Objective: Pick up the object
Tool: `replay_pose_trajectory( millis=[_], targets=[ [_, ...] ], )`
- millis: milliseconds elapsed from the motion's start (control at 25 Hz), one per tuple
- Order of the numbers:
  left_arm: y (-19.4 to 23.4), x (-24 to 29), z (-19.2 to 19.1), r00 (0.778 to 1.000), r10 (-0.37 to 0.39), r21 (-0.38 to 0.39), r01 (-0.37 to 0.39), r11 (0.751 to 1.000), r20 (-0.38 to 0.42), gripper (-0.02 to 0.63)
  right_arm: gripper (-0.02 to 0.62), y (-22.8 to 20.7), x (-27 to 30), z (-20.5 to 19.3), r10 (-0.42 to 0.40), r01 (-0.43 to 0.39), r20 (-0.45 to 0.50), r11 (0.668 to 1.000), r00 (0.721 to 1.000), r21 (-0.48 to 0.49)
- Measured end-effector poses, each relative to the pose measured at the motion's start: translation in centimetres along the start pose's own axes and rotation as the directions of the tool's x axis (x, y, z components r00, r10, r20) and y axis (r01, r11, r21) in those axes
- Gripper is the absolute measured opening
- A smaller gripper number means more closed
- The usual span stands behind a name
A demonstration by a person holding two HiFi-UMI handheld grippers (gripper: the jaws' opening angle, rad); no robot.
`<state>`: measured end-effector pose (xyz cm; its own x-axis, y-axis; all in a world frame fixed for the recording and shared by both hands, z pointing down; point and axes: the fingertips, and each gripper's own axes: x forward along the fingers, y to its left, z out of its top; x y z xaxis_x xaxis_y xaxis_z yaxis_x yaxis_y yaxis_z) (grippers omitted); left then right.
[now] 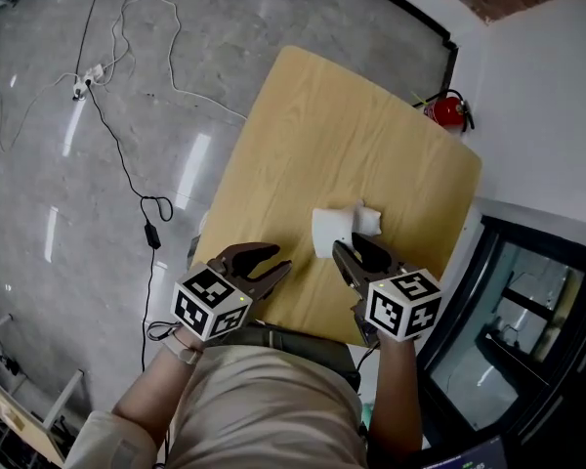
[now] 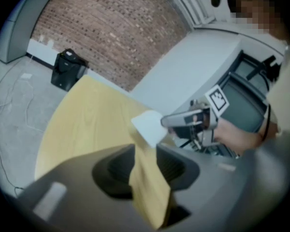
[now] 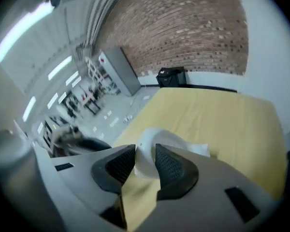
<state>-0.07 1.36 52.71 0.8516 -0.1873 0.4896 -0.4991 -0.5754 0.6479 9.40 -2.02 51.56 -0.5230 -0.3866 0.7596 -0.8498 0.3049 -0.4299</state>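
Two risks stand out – our right gripper (image 3: 145, 151), tilted down with its jaws slightly apart around the near edge of the white object (image 3: 159, 139) on the table (image 3: 222, 120), could nip only a corner or shove it away. Our left gripper (image 1: 281, 259) hovers alongside, jaws narrowly parted, empty.

object (image 1: 334, 231) on table (image 1: 352, 135), right claw (image 1: 356, 251) just before it, left claw (image 1: 276, 263) further left

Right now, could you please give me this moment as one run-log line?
left tool: open, empty, at table's near edge | right tool: open, white object between tips | white object: on table, not lifted
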Motion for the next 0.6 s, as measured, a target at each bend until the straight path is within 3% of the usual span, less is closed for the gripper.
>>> replay_pose_trajectory(
  millis=[80, 160, 280, 360, 440, 520, 600],
  targets=[
    [0.2, 0.4, 0.0, 0.999, -0.034, 0.026, 0.034, 0.999, -0.008, 0.126, 0.137, -0.1, -1.1, 1.9, 0.145, -0.169, 0.130, 0.965, 0.981, 0.201],
    [0.1, 1.3, 0.1, 0.999, -0.048, 0.088, 0.050, 0.995, -0.020, 0.173, 0.135, -1.1, -2.0, 3.0, 0.244, -0.333, 0.268, 0.868, 0.932, 0.368],
    [-0.2, 3.1, 0.4, 0.999, -0.028, 0.244, 0.038, 0.969, -0.042, 0.230, 0.135, -3.1, -2.9, 3.2, 0.295, -0.527, 0.459, 0.651, 0.838, 0.546],
    [-0.4, 4.4, 0.9, 0.999, -0.002, 0.347, 0.016, 0.938, -0.042, 0.268, 0.135, -4.2, -3.2, 2.6, 0.270, -0.608, 0.555, 0.490, 0.787, 0.624],
    [-0.6, 5.9, 1.6, 1.000, 0.004, 0.421, 0.008, 0.907, -0.028, 0.310, 0.133, -4.5, -3.2, 2.1, 0.244, -0.655, 0.611, 0.370, 0.753, 0.659],
    [-1.1, 7.5, 2.5, 1.000, 0.004, 0.495, 0.007, 0.869, -0.020, 0.354, 0.133, -3.9, -3.0, 1.7, 0.242, -0.670, 0.625, 0.314, 0.742, 0.673],
    [-1.4, 9.1, 2.7, 0.999, 0.012, 0.586, 0.020, 0.810, -0.051, 0.383, 0.133, -2.7, -2.7, 1.5, 0.264, -0.668, 0.614, 0.299, 0.744, 0.681]
  ],
)
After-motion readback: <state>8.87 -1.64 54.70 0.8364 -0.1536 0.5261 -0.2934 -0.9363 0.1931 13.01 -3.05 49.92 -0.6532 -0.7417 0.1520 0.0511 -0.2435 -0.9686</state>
